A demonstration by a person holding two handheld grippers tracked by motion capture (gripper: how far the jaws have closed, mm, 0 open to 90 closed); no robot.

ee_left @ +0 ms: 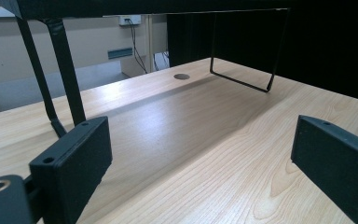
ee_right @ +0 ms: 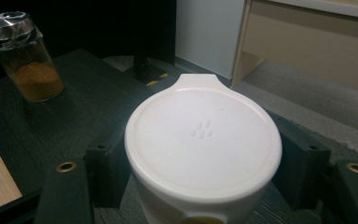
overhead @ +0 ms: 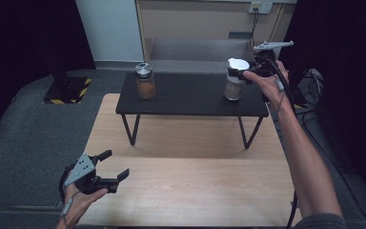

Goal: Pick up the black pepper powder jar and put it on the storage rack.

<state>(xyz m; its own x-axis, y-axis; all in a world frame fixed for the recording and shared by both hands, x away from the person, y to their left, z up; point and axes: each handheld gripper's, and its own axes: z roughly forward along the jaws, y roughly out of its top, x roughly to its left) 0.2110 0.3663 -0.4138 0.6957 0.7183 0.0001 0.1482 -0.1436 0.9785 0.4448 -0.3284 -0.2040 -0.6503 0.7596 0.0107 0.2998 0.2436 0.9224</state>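
On the black shelf (overhead: 190,95), my right claw (overhead: 246,72) grips a clear jar (overhead: 233,86), white-lidded, pale contents; left claw (overhead: 112,167) wide.

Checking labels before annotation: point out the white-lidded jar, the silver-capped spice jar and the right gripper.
white-lidded jar (ee_right: 203,140): right gripper view, middle of its white lid.
silver-capped spice jar (overhead: 145,87): high view, glass body with orange powder.
right gripper (overhead: 242,74): high view, jaws shut on the white-lidded jar.
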